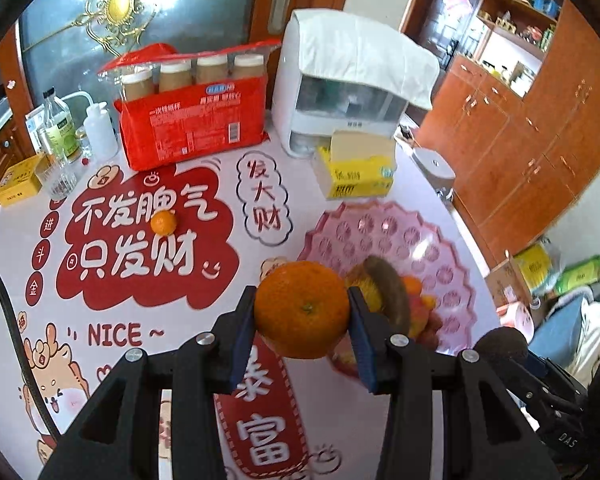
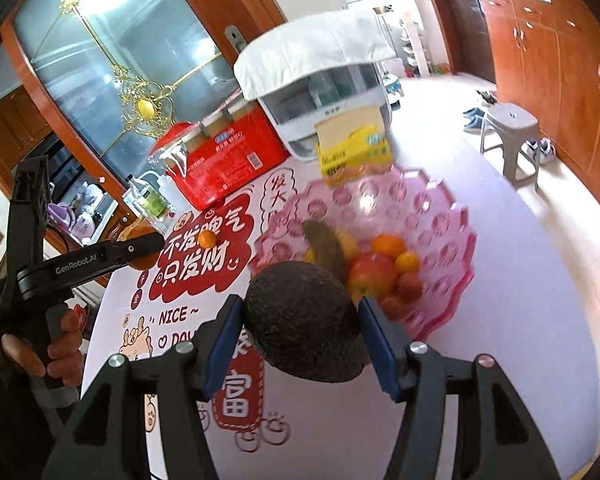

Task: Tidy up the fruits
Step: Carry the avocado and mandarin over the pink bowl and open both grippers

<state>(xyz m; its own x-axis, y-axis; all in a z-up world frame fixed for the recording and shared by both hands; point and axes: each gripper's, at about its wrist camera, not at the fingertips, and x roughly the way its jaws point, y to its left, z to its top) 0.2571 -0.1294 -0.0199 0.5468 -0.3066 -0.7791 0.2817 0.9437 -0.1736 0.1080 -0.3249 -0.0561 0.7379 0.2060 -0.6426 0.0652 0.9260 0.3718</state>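
Observation:
My left gripper (image 1: 302, 312) is shut on a large orange (image 1: 302, 309) and holds it above the table, just left of the pink plastic fruit tray (image 1: 432, 248). My right gripper (image 2: 302, 326) is shut on a dark avocado (image 2: 304, 320), held in front of the same tray (image 2: 440, 216). The tray holds a kiwi (image 2: 326, 246), a red apple (image 2: 370, 274), small oranges (image 2: 388, 245) and other fruit. A small mandarin (image 1: 164, 223) lies alone on the red-printed tablecloth; it also shows in the right wrist view (image 2: 208, 238). The left gripper shows at the left of the right wrist view (image 2: 140, 254).
At the back of the table stand a red pack of paper cups (image 1: 196, 120), a white appliance under a cloth (image 1: 340, 92), a yellow tissue box (image 1: 356, 168), bottles (image 1: 58, 124) and a glass (image 1: 58, 178). A grey stool (image 2: 510, 136) and wooden cabinets (image 2: 560, 80) stand to the right.

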